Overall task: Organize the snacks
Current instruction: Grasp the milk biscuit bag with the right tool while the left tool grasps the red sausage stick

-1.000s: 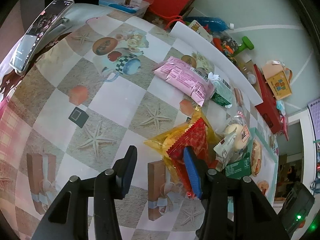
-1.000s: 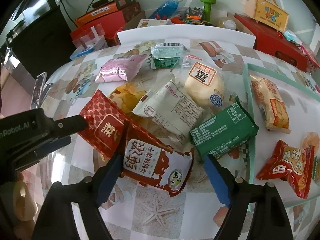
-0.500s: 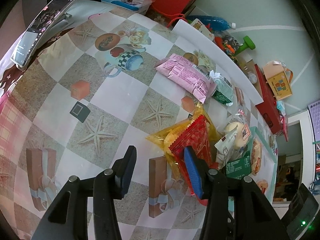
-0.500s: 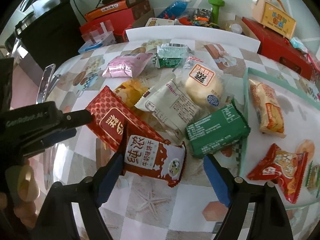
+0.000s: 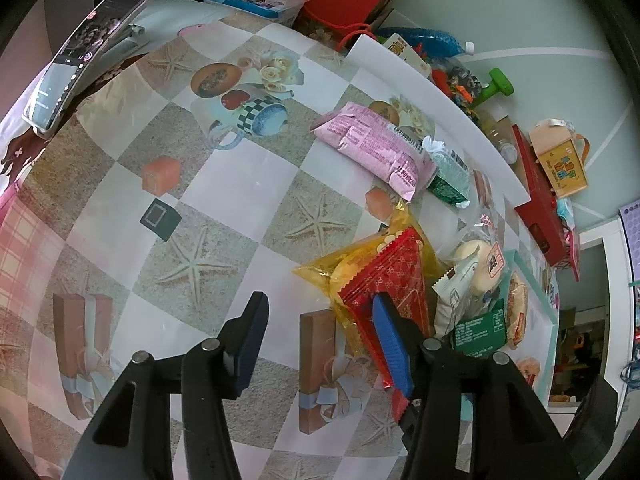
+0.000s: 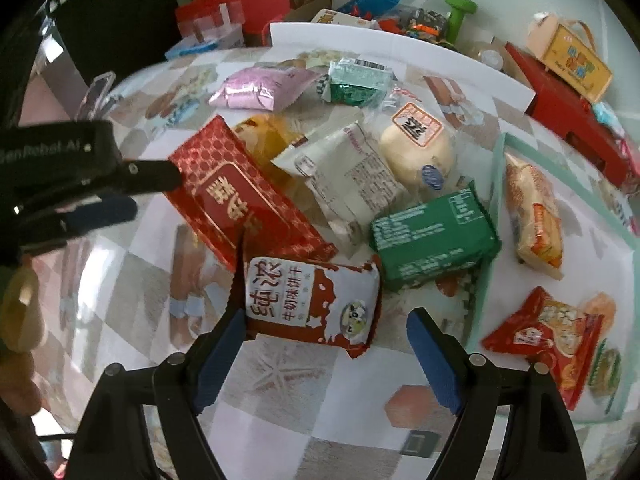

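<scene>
Soft even daylight; heavy fisheye warp w/ dark corners; slight motion blur in right-wrist view

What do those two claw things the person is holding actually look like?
Both grippers, left and right, are matte black plastic frames with round silver pins at the joints. Each has two flat fingers lined with blue pads. The left one's body bears pale lettering.

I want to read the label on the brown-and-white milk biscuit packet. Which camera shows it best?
The right wrist view: the milk biscuit packet lies face up between the right gripper's open fingers, print fully visible. In the left wrist view I cannot find it; the red packet and that gripper's fingers cover that area.
</scene>
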The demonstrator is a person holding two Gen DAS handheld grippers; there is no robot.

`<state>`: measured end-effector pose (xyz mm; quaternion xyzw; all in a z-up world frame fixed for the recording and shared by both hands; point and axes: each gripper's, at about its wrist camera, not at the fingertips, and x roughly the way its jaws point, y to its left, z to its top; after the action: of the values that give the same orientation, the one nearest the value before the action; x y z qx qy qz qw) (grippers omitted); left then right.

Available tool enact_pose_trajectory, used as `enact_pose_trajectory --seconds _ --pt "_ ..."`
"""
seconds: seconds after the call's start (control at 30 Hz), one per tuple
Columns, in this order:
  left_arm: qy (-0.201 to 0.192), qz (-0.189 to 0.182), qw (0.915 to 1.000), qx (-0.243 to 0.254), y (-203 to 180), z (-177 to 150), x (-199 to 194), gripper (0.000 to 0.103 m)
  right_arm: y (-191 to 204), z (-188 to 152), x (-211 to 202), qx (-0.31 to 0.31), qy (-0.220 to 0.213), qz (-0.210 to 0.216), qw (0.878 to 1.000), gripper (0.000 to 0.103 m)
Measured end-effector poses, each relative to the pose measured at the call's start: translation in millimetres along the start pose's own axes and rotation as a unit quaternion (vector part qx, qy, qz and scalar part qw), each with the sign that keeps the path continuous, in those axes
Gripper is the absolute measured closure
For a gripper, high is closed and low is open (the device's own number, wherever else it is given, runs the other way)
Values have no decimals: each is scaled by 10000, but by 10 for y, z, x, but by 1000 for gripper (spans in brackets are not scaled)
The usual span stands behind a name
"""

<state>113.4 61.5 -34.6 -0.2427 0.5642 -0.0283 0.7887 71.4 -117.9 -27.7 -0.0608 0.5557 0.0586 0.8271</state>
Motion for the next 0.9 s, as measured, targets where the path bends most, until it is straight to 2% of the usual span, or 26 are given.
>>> enact_pose_trajectory --seconds 0.07,0.27,0.5,0.6,0.9 --pt "5 0 10000 5 -3 -1 1 48 -16 -11 -15 -24 27 -104 9999 18" --pt "16 0 10000 -13 2 -1 9 47 -60 32 -154 121 -227 27 9997 18" --pt "25 -15 10000 -26 10 0 8 47 -181 160 -156 1008 -641 -119 9928 18" --pt "26 -16 10000 -32 9 -1 5 47 -177 184 -54 1200 -610 -128 9908 18" --pt "50 -23 10000 -25 -3 -14 16 47 -85 126 65 871 -336 -416 9948 18"
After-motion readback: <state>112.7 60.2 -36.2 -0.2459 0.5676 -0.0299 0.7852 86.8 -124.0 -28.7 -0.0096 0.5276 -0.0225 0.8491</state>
